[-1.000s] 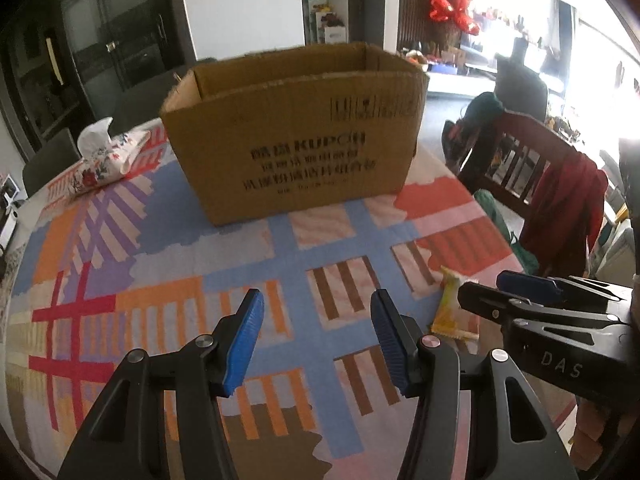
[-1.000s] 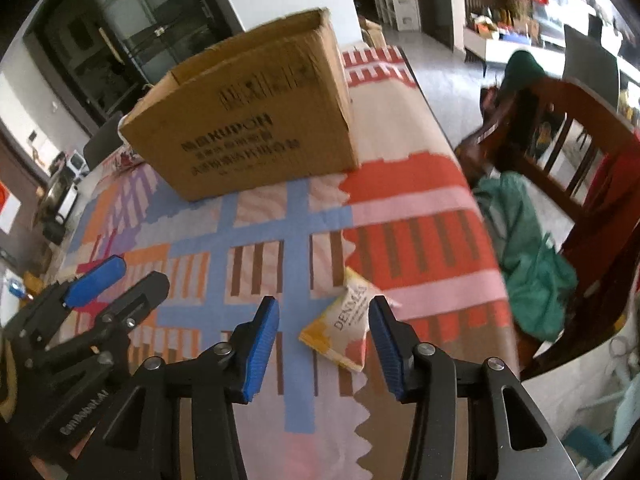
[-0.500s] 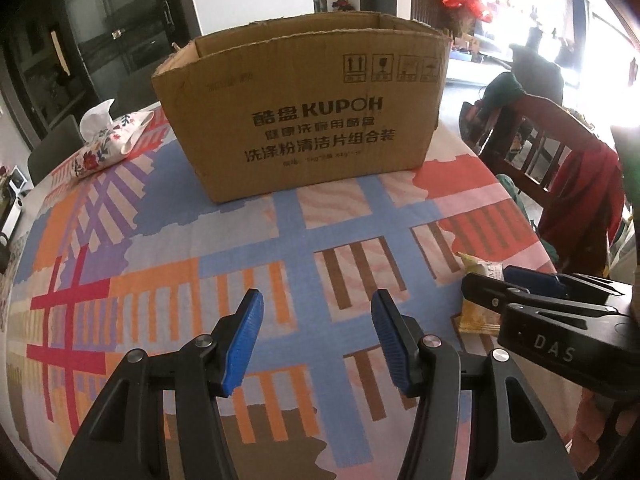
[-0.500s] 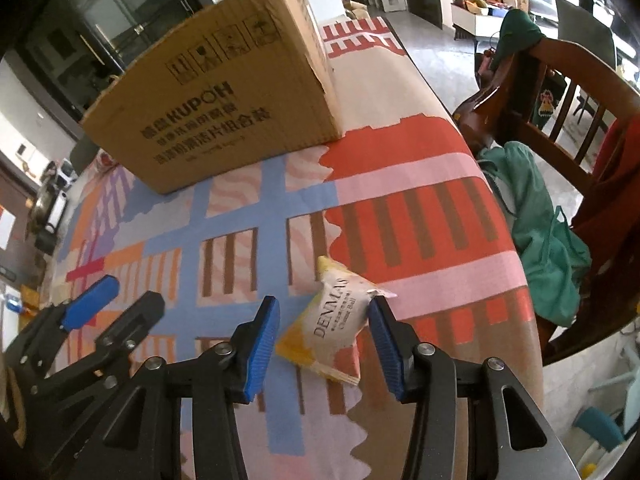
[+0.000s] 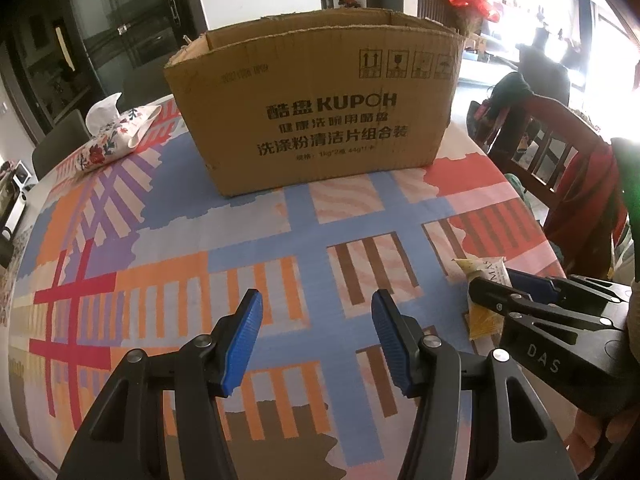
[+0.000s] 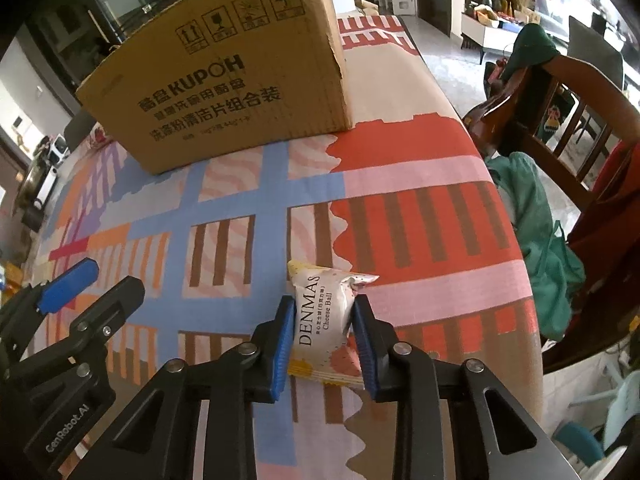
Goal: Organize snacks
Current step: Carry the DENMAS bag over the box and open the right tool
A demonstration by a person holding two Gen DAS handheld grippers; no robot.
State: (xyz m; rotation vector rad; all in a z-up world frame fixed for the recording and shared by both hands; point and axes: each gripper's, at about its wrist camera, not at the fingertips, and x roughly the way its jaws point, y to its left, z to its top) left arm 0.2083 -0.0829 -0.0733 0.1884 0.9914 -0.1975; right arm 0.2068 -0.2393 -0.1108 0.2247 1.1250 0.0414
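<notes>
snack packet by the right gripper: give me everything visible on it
The snack packet is a small pillow-style pouch of shiny foil or plastic, white in the middle, yellow at both crimped ends, printed "DENMAS" and "Cheese Ball". It lies on the patterned tablecloth near the table's right edge, well in front of the cardboard box. The right gripper is closed onto its sides, both blue fingers touching it. In the left wrist view only part shows.

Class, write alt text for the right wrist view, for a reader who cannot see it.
The right gripper clamps a white and yellow DENMAS cheese ball packet on a colourful patterned tablecloth. A cardboard box stands behind it, and the open left gripper is at left.
</notes>
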